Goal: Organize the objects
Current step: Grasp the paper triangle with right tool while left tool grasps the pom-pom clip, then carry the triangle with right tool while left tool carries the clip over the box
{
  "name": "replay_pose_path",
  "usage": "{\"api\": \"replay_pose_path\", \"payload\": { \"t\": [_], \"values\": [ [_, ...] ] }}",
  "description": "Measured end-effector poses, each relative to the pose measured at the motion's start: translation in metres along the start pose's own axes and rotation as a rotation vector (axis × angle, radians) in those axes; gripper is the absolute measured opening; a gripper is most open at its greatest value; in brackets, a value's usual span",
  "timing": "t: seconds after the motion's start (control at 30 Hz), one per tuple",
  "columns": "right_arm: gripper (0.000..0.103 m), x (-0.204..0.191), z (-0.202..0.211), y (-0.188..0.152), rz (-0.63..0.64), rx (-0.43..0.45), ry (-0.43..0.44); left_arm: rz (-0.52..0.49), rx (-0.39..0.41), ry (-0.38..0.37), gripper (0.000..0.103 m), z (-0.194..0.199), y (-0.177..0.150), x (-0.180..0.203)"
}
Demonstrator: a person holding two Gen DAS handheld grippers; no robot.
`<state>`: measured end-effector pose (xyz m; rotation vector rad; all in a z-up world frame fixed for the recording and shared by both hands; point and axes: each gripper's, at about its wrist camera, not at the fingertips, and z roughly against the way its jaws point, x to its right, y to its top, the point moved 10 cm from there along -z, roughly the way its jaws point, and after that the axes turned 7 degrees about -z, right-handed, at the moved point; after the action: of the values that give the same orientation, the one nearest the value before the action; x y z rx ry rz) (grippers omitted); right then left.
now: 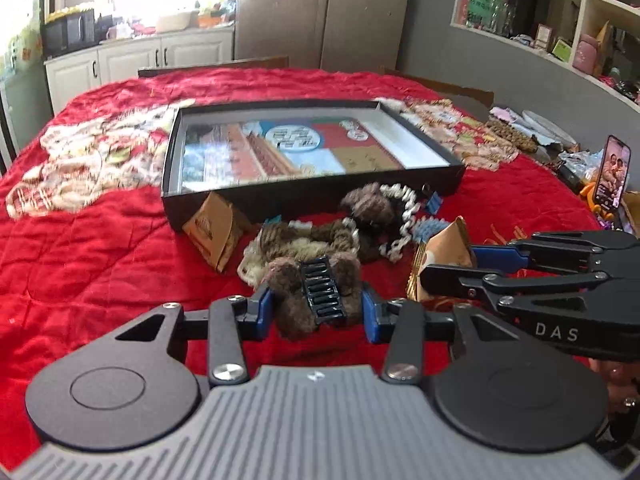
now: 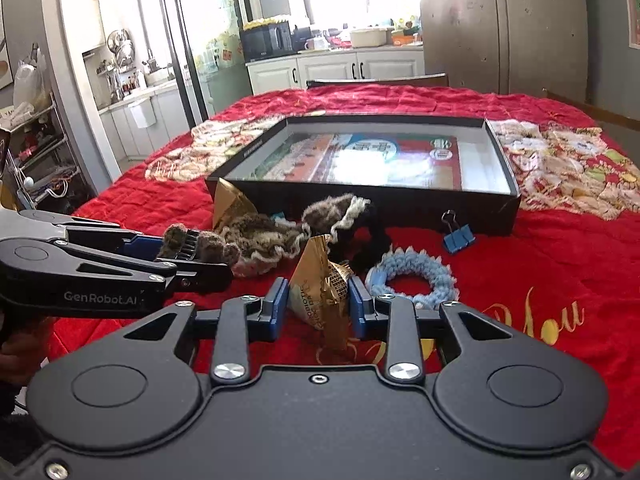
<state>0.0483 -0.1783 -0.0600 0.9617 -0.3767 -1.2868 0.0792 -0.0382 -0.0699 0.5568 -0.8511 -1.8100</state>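
My left gripper (image 1: pixel 318 304) is shut on a brown furry hair clip (image 1: pixel 320 292) with black teeth, low over the red cloth. My right gripper (image 2: pixel 318 304) is shut on a gold snack packet (image 2: pixel 324 296); it shows in the left wrist view (image 1: pixel 444 268) to the right. A black open box (image 1: pixel 304 148) with a printed bottom lies behind the pile. In front of it lie a second gold packet (image 1: pixel 214 232), brown and white scrunchies (image 1: pixel 360 216), a light blue scrunchie (image 2: pixel 412 276) and a blue binder clip (image 2: pixel 458 238).
A red quilted cloth (image 1: pixel 100 248) covers the table. A phone (image 1: pixel 614 172) stands upright at the right edge among wrappers and snacks. Chairs stand behind the table's far edge. Kitchen cabinets and shelves lie beyond.
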Motion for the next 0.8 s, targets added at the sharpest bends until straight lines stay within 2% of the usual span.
{"api": "replay_pose_path", "payload": {
  "t": [0.37, 0.8],
  "values": [
    [0.031, 0.009, 0.016, 0.039, 0.023, 0.094, -0.018, -0.006, 0.076, 0.042, 0.047, 0.003, 0.038, -0.014],
    [0.031, 0.032, 0.001, 0.093, 0.046, 0.169, -0.068, 0.045, 0.109, 0.100, 0.047, -0.022, 0.080, -0.045]
  ]
}}
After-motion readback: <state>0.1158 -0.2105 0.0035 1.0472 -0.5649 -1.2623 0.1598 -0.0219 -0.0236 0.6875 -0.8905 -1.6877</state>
